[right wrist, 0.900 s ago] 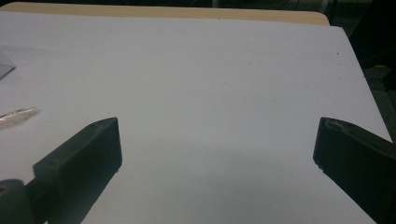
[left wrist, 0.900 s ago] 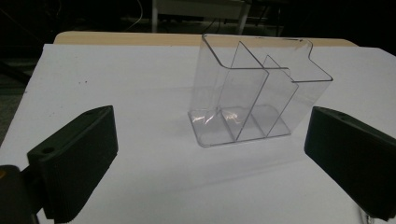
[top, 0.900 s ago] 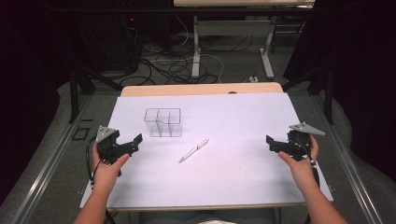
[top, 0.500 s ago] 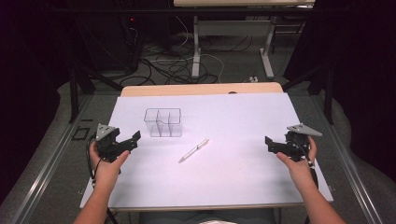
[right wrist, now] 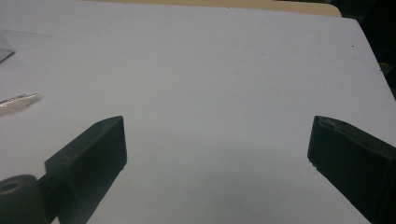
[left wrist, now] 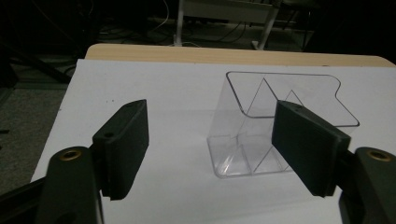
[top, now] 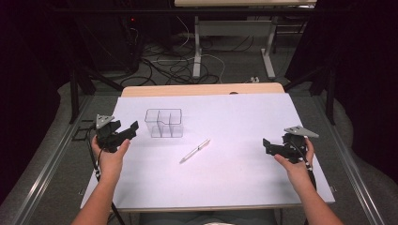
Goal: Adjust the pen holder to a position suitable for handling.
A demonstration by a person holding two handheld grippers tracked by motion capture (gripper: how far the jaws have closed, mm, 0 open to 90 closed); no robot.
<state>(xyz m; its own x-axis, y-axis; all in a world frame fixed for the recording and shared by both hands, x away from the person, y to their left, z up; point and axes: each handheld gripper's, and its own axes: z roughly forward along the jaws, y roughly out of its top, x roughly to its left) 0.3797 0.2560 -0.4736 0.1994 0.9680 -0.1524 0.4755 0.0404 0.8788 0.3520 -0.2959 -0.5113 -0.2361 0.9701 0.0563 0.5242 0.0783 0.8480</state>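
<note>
A clear plastic box (top: pixel 163 123) with inner dividers stands on the white table sheet (top: pixel 244 112), left of centre. A silver pen (top: pixel 195 151) lies slantwise on the sheet in front of it. My left gripper (top: pixel 131 127) hovers just left of the box, open and pointing at it. In the left gripper view the box (left wrist: pixel 261 121) sits just beyond the spread jaws of the left gripper (left wrist: pixel 212 135), with nothing between them. My right gripper (top: pixel 267 144) is held near the right edge, open and aimed left. In the right gripper view bare sheet lies between the jaws of the right gripper (right wrist: pixel 219 140), and the pen's end (right wrist: pixel 17 102) is at far left.
The wooden table edge (top: pixel 202 89) runs along the back of the sheet. Beyond it are desk legs (top: pixel 197 47) and loose cables (top: pixel 173 65) on the floor. A metal rail (top: pixel 51 159) runs along the table's left side.
The left gripper has moved a little forward, closer to the clear box. The right gripper has shifted slightly inward. Both stay open; box and pen have not moved.
</note>
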